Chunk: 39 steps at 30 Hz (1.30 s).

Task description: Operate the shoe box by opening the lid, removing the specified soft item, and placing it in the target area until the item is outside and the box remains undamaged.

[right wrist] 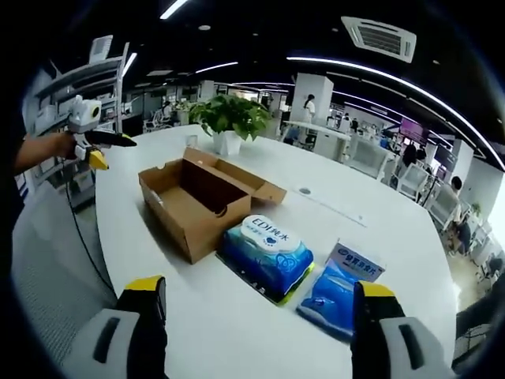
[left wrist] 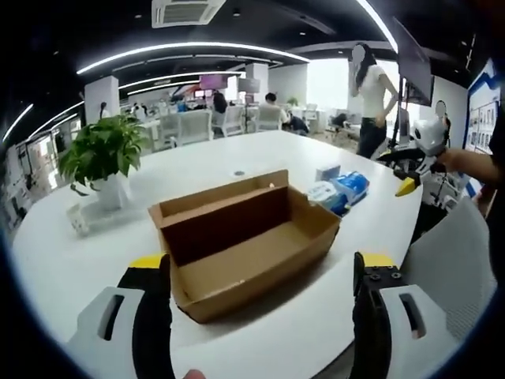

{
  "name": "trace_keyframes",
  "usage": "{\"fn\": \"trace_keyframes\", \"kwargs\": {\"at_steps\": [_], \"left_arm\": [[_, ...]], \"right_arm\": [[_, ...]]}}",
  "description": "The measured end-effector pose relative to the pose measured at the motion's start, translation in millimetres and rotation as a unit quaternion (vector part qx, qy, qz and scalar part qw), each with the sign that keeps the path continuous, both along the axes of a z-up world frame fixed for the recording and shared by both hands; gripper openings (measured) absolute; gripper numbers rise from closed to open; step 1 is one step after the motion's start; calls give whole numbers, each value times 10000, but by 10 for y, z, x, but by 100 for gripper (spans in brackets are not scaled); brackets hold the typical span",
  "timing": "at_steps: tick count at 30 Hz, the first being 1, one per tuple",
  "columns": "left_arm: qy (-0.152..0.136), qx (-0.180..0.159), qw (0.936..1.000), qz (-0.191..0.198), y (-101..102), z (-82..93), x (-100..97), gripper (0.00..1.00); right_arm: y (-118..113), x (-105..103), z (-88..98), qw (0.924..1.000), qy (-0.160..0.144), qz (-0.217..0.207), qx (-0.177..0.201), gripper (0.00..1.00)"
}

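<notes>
- Left gripper view: a plant (left wrist: pixel 106 154) in a white pot is being seen at the left on the white table (left wrist: pixel 237 162).
- The box (left wrist: pixel 241 241) is being shown open and empty at centre, lid folded back, between the left gripper (left wrist: pixel 260 316) jaws, which are being held wide apart with nothing in them.
- Two blue packs (left wrist: pixel 341 192) are being seen lying just right of the box; the right gripper (left wrist: pixel 418 150) is being held in a hand at far right.
- Right gripper view: the left gripper (right wrist: pixel 95 134) is being held at far left, beside the table.
- The box (right wrist: pixel 197 201) is sitting left of centre, plant (right wrist: pixel 229 118) behind it.
- The wipes pack (right wrist: pixel 266 254) is lying just beside the box, outside it; a second blue pack (right wrist: pixel 341 288) is lying to its right.
- The right gripper (right wrist: pixel 260 316) jaws are being held apart, empty.
</notes>
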<state>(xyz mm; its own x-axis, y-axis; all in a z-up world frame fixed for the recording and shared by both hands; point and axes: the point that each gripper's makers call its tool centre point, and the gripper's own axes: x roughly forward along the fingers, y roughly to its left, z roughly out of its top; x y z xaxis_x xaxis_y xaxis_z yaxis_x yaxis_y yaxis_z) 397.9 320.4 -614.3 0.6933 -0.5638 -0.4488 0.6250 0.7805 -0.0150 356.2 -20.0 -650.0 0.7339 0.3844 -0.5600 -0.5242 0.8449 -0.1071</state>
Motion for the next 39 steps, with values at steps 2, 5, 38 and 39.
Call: {"fn": "trace_keyframes", "kwargs": {"at_steps": [2,5,38,39], "left_arm": [[28,16,10000,-46,-7,-5,40,95],[42,65,9999,-97,-20,-2,97,92],[668,1342,9789,-1387,-238,-394,708,72],[685,1390,9775,-1430,-243,-410,720,72]], "right_arm": [[8,-46,5,10000,-21,-20,21,98],[34,-116,-3,10000,-12,-25,35,98],[155,-495,49,9998,-85,-153,138,97],[162,-500,53,9997,-90,-154,154,97]]}}
